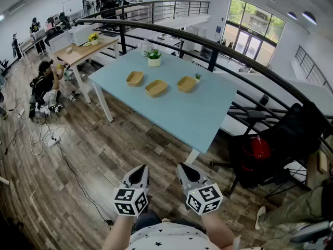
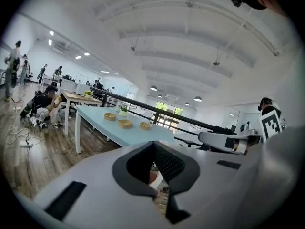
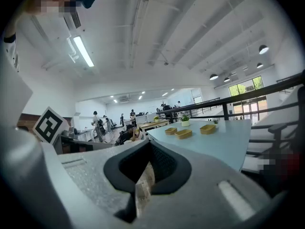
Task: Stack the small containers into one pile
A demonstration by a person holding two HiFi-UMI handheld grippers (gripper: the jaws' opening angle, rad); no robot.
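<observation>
Fingers (image 2: pixel 169 163) together, empty; containers (image 1: pixel 156 88) unstacked ahead.

— What sits on the table (image 1: pixel 177 120)?

— Three containers in a row across its far half: the left container (image 1: pixel 135 78), the middle container (image 1: pixel 156 88), then the right container (image 1: pixel 186 84). A small plant (image 1: pixel 197 77) stands just beside the right container. A potted plant (image 1: pixel 154 58) stands behind the left container, near the table's far edge.

— And around the table?

— A railing (image 1: pixel 213 47) runs behind it. A person (image 1: pixel 44 85) crouches on the floor well to its left. The left tongs (image 1: pixel 139 172) and right tongs (image 1: pixel 186 172) hang side by side before its near end.
</observation>
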